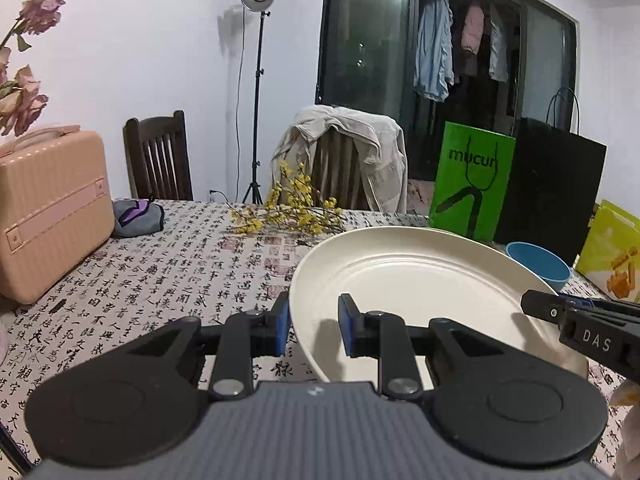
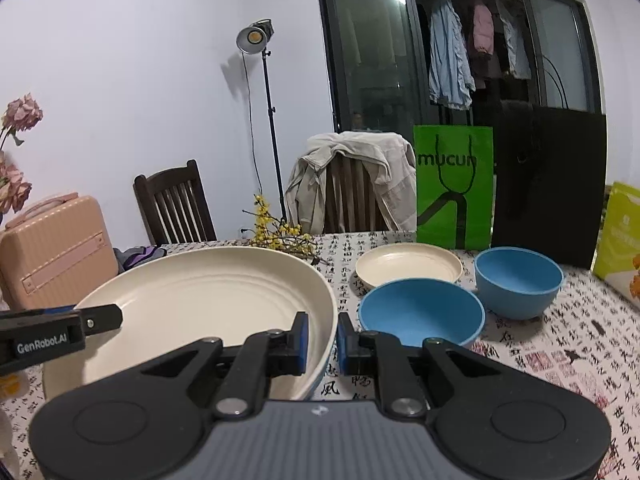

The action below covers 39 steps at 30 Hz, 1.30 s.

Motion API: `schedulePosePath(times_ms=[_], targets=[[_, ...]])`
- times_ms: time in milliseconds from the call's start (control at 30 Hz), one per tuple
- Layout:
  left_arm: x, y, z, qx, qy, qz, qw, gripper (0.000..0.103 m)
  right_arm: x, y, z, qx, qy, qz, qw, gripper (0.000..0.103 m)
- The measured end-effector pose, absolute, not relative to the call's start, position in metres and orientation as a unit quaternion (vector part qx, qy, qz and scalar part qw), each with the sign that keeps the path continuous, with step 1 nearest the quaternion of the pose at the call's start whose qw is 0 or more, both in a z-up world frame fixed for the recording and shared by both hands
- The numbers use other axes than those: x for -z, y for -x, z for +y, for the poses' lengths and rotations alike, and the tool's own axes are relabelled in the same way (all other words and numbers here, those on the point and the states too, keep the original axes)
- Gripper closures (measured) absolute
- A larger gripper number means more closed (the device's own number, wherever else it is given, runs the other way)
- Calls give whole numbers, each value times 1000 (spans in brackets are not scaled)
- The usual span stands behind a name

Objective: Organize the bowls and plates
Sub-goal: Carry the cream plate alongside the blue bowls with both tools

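Cream plate [image 2: 208,300] – tilted, face up | left jaws grip left rim | right jaws grip right rim

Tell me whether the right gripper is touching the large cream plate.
Touching. The right wrist view shows the right gripper with its jaws closed on the large cream plate, one inside the rim and one outside, with no gap visible.

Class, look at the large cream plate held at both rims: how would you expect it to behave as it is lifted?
The large cream plate probably stays stiff: it keeps its shape between the left tongs and right tongs. Its glossy surface suggests it may slip. Wide and shallow, it could tilt if one side lets go.
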State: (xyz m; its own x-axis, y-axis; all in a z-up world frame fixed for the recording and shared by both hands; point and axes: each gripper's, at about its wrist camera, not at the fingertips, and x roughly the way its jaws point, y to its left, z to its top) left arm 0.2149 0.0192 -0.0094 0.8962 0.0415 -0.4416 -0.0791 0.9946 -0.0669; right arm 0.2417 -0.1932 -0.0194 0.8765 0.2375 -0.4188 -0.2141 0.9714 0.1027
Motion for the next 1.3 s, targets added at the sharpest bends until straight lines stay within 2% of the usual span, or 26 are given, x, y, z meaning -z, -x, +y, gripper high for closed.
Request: schedulePosePath(times_ms=[500, 1000, 1300], targets=[[18, -210, 7, -11, 56, 246, 968, 79, 32, -237, -219, -126, -30, 272, 953, 88], [22, -222, -25, -4, 64, 265, 962, 79, 30, -244, -253, -118, -40, 287, 950, 88], [33, -216, -41, -22, 91, 289, 953, 79, 27, -250, -269, -139, -6, 298, 945, 88]])
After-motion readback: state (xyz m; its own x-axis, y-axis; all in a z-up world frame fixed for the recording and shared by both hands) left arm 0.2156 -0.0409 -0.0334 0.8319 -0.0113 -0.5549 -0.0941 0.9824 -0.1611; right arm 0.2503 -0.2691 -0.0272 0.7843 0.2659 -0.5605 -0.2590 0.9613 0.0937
